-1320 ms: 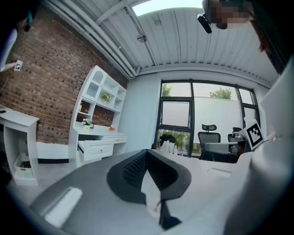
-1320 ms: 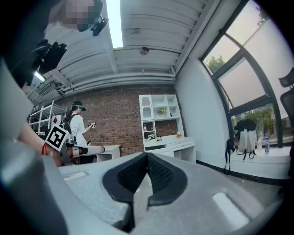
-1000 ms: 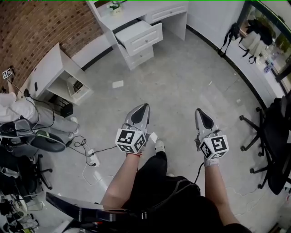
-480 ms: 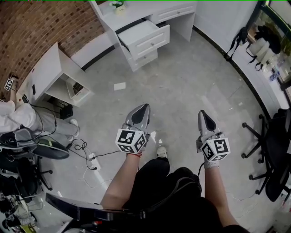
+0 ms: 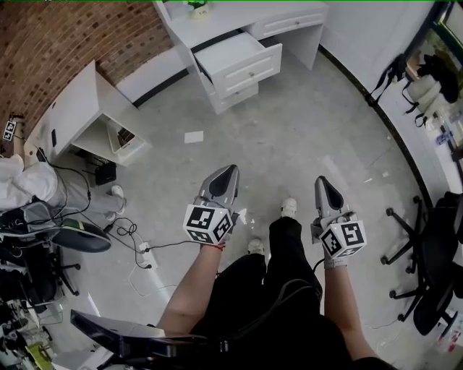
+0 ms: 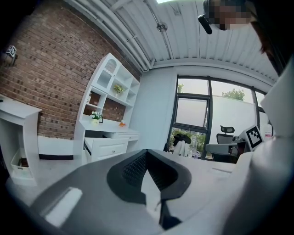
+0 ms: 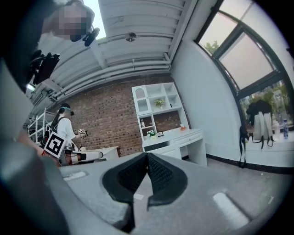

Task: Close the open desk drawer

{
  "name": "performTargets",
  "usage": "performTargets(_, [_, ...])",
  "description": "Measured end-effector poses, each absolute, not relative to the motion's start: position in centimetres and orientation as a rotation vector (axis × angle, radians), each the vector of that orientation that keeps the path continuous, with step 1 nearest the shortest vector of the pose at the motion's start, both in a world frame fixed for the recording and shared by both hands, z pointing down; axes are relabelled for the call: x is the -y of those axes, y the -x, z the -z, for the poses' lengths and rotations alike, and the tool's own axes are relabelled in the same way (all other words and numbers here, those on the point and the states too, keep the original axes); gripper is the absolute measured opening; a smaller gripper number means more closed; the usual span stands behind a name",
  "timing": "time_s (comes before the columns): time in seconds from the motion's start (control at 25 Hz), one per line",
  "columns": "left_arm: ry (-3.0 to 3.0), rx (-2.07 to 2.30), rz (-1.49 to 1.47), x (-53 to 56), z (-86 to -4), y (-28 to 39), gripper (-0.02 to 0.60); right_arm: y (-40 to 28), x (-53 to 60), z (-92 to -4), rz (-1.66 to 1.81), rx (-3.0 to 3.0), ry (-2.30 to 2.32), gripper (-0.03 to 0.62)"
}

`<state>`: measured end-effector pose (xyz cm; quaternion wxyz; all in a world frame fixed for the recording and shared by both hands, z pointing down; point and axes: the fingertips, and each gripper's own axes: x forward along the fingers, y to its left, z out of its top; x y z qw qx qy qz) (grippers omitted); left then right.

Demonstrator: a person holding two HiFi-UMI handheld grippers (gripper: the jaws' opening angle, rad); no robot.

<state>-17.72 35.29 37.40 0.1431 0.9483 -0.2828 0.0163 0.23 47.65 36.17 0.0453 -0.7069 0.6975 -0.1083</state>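
Note:
A white desk [image 5: 239,16] stands against the far wall, and its upper drawer [image 5: 241,59] is pulled out toward the room. In the left gripper view the same desk [image 6: 110,137] shows far off, with the drawer [image 6: 106,149] sticking out. The right gripper view also shows the desk [image 7: 177,137] in the distance. My left gripper [image 5: 230,172] and right gripper [image 5: 319,181] are held at waist height, well short of the desk. Both are shut with nothing between the jaws.
A low white side cabinet [image 5: 94,119] stands at the left by the brick wall. Cables and a power strip [image 5: 148,254] lie on the floor at the left. Black office chairs [image 5: 430,246] stand at the right. A small paper scrap [image 5: 194,136] lies on the grey floor.
The desk and its drawer have shifted right and a little down in the head view as the person walks. A foot has stepped forward between the grippers. Both grippers stay shut.

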Motion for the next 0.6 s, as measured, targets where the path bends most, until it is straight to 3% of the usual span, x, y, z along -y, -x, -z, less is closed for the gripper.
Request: performTargets(0.6, [-2.695,0.993,0.016,-22.1,-35.4,10.7,0.003,-7.0,-30.9,-34.3,0.274,-2.355,1.933,0.0])
